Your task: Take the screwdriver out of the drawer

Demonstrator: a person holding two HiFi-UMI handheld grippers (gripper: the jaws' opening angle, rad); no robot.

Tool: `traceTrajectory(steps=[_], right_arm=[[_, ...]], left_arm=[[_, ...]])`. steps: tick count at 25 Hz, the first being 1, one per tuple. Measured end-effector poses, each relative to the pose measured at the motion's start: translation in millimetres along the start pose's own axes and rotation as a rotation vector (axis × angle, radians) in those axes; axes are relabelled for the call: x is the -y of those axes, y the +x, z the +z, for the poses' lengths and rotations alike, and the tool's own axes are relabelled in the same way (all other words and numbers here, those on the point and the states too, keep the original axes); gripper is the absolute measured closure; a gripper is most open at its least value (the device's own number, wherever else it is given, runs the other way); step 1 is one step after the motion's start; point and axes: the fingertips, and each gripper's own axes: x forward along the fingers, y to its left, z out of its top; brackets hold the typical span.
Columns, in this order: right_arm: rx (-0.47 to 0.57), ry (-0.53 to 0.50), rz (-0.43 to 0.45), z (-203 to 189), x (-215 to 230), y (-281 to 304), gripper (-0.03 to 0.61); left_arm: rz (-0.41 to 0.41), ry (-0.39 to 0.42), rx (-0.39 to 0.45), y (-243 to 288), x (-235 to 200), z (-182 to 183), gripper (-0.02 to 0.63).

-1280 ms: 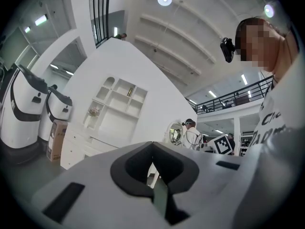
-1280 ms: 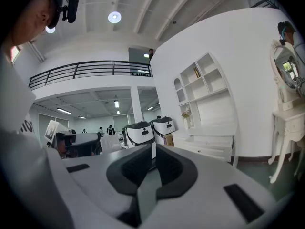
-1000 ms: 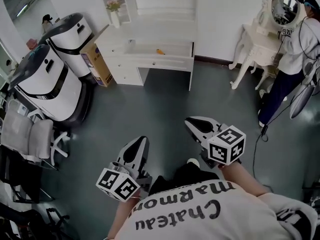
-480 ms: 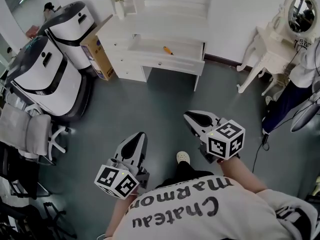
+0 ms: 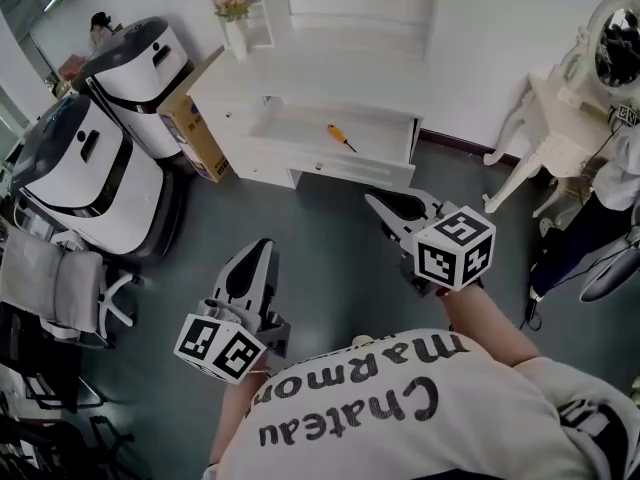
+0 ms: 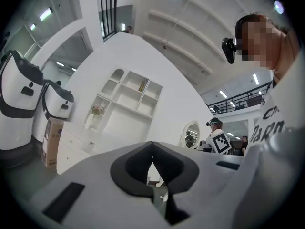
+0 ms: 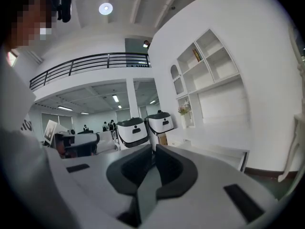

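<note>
Floor (image 5: pixel 330 258): dark grey. We see it from the head view, with both grippers held above it and open floor between them and the desk.
Machines (image 5: pixel 95 168): two white-and-black units stand along the floor's left edge, well apart from the drawer. They take no part in the task.
Desk (image 5: pixel 310 78): white, set against the far wall.
Drawer (image 5: pixel 290 128): already pulled out from the desk's front edge, so we judge that no opening step is left.
Right gripper (image 5: pixel 376 200): the nearer of the two to the drawer, just short of its front wall in the head view and not over it. In the right gripper view (image 7: pixel 153 149) its jaws are pressed together with nothing between them.
Left gripper (image 5: pixel 262 247): it hangs lower in the head view, well apart from the drawer. In the left gripper view (image 6: pixel 152 147) its jaw tips meet and hold nothing.
Screwdriver (image 5: pixel 340 136): orange handle, dark shaft. It lies slantwise near the middle of the drawer's floor, clear of all four walls and untouched.
Task, as we judge it: at the approach stage. We still have to reach over the drawer's front wall, part one pair of jaws, close them on the screwdriver and lift it out.
</note>
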Motion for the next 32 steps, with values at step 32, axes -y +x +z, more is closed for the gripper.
traceTrajectory(steps=[32], right_arm=[[-0.059,0.415,-0.239,-17.7,254.1,229.8,0.535]], left_arm=[[-0.097,-0.209,-0.251,282.8,-251.5,-29.7,0.591]])
